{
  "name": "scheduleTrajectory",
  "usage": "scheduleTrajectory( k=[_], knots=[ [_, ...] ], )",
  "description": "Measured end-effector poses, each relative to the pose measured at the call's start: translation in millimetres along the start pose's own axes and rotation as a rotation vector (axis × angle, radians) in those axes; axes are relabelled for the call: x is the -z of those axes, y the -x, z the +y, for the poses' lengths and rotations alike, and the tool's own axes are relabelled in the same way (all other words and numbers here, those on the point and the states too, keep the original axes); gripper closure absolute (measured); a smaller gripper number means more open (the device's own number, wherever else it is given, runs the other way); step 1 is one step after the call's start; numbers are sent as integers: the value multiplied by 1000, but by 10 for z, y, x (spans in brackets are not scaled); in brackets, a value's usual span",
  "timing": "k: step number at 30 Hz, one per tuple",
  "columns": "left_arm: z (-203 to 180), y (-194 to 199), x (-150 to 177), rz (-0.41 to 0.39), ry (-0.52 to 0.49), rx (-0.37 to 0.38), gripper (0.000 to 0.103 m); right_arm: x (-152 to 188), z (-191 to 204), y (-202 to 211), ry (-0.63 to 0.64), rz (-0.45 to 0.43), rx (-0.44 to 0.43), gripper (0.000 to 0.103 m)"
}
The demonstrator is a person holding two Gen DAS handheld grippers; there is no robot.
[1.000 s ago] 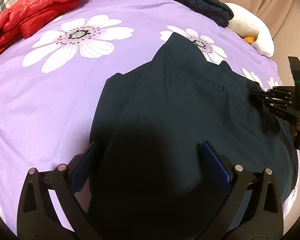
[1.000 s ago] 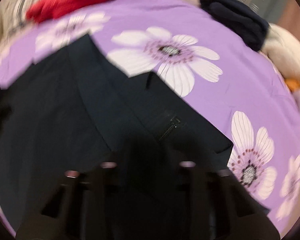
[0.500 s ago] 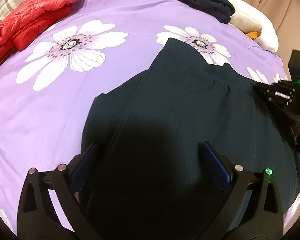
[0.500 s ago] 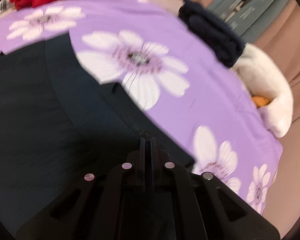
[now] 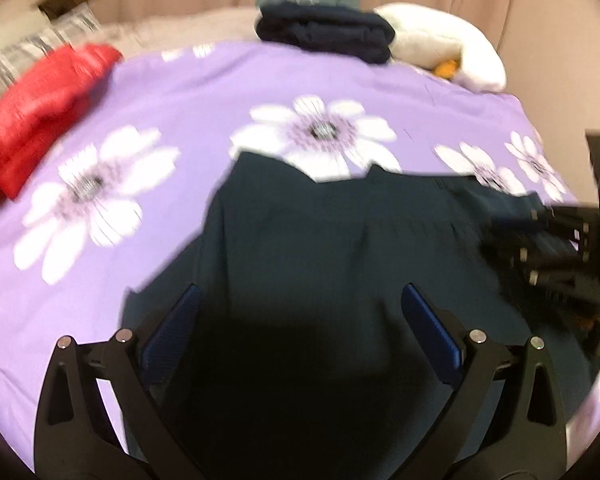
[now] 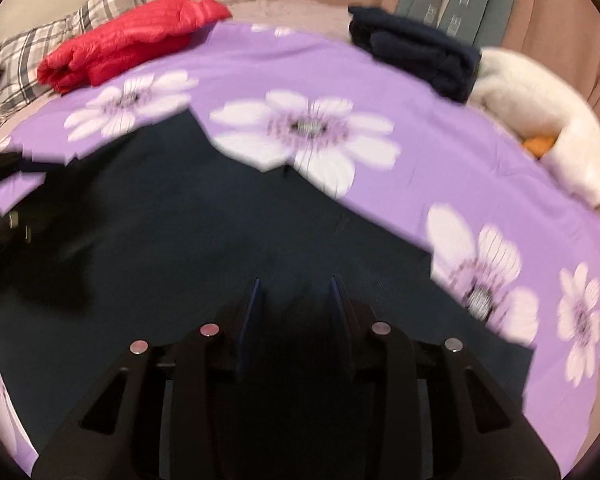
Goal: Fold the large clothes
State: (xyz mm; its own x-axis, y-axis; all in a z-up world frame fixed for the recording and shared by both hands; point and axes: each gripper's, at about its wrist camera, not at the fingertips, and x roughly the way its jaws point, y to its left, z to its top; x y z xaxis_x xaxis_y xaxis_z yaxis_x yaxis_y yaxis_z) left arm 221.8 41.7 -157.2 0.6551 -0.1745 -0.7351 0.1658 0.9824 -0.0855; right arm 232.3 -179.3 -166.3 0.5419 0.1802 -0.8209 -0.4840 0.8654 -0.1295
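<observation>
The dark garment (image 5: 320,248) lies flat across the frame's centre on the purple floral sheet (image 5: 180,92), so the left gripper (image 5: 300,320) gapes empty above it, while the right gripper (image 6: 296,300), jaws just parting, grips nothing, presumably after laying down a fold.

sheet (image 5: 204,92): smooth matt cloth, purple, printed with white flowers
garment (image 5: 320,248): dark matt woven cloth, fine-textured
jacket (image 6: 132,44): glossy red quilted cloth, upper left
pile (image 6: 416,52): navy matt cloth, soft
cushion (image 6: 540,108): white fluffy plush
left hand-held gripper (image 5: 300,324): matt black plastic, blue ribbed pads, metal pins
</observation>
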Motion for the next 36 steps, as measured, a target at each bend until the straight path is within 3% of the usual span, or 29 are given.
scheduleTrajectory(
  k=[3,7,13,16,18,20,24,28,32,36],
  knots=[
    [13,-114,-90,28,34,54,3,97,-73,-210,-30,52,34,68],
    [-163,-190,-178,-14,-81,6,2,59,-211,-320,-105,25,48,67],
    [28,-749,-249,185,-70,-90,2,-9,-655,-428,-279,10,96,65],
    [193,-689,-248,168,-47,-146,3,29,-881,-353,-354,18,228,64],
    [290,-606,-261,155,-17,-172,3,110,-973,-209,-396,5,239,63],
    [349,-451,-265,131,29,-131,3,189,-986,-32,-407,-8,242,63],
    [32,-70,-161,68,-23,-33,2,328,-769,308,-368,-32,180,54],
    [-511,196,151,70,-127,95,2,475,-371,487,-350,-34,50,51],
    [-856,133,442,105,-188,104,2,665,44,544,-356,-25,-10,51],
    [-919,-135,661,172,-218,76,2,801,213,397,-340,23,14,51]
  ],
)
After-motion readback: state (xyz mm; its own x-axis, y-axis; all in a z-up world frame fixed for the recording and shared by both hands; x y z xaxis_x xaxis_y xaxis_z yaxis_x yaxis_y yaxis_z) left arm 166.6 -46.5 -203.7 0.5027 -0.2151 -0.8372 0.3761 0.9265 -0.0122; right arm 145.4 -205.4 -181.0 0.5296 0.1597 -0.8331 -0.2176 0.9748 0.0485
